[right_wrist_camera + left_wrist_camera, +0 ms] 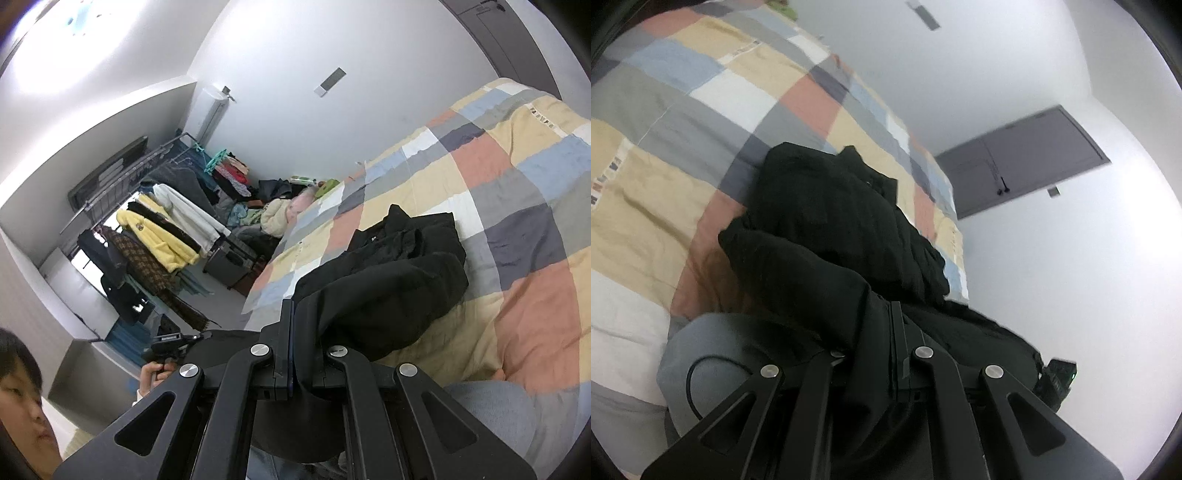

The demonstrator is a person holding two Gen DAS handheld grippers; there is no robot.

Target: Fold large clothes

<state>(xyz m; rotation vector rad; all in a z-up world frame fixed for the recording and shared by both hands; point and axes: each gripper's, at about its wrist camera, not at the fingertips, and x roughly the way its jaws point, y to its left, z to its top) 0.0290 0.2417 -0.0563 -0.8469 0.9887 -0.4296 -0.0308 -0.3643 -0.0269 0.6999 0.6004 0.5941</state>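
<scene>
A large black garment (827, 221) lies bunched on a bed with a patchwork checked cover (683, 110). My left gripper (879, 332) is shut on a near edge of the black garment, which drapes over its fingers. In the right wrist view the same black garment (399, 273) lies folded over on the checked cover (517, 206). My right gripper (303, 332) is shut on another near edge of it, the cloth pinched between the fingers. The left gripper (173, 341) shows at the left, held in a hand.
A white wall and a grey door (1023, 162) stand beyond the bed. In the right wrist view a clothes rack (147, 221) with hanging garments, a suitcase (229, 266) and piled clothes (280, 206) fill the far corner. A person's face (22, 398) is at lower left.
</scene>
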